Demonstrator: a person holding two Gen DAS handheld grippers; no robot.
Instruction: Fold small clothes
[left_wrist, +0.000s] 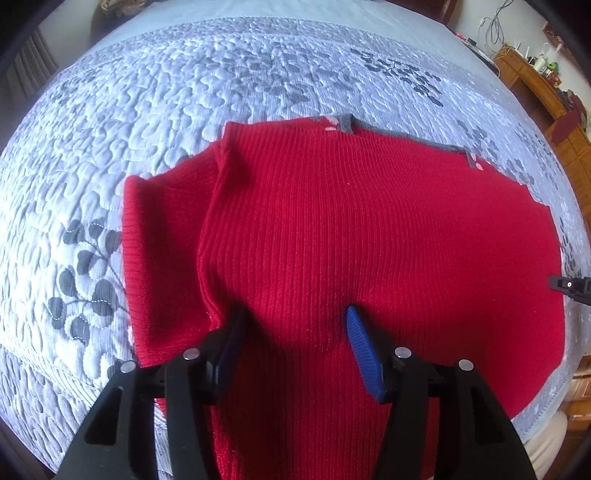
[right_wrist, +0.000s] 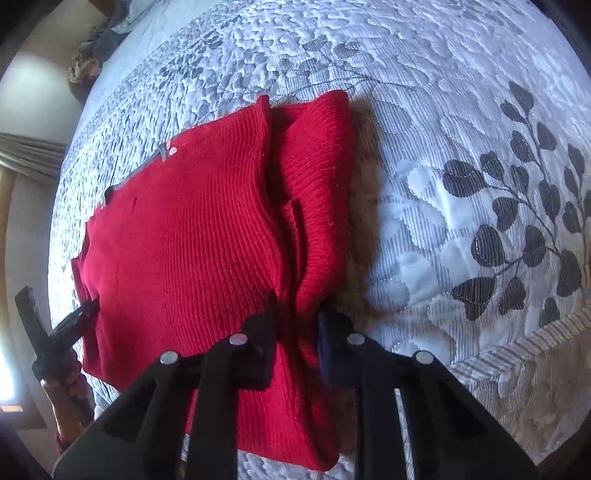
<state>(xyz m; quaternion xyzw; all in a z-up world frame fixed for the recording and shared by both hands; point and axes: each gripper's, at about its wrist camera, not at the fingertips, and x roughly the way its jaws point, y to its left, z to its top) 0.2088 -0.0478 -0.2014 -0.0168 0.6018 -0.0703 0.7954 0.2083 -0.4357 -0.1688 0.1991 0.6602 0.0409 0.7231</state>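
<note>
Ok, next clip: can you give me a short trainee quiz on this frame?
1. True or false: the red knit garment lies on a bare wooden table.
2. In the left wrist view, the left hand-held gripper is: A) open, its fingers spread over the red cloth; B) shut on a grey sock; C) out of view.
3. Fill in: the dark print on the quilted bedspread shows sprigs of ____.

Key: 1 false, it lies on the bedspread; 2 A; 3 leaves.
</note>
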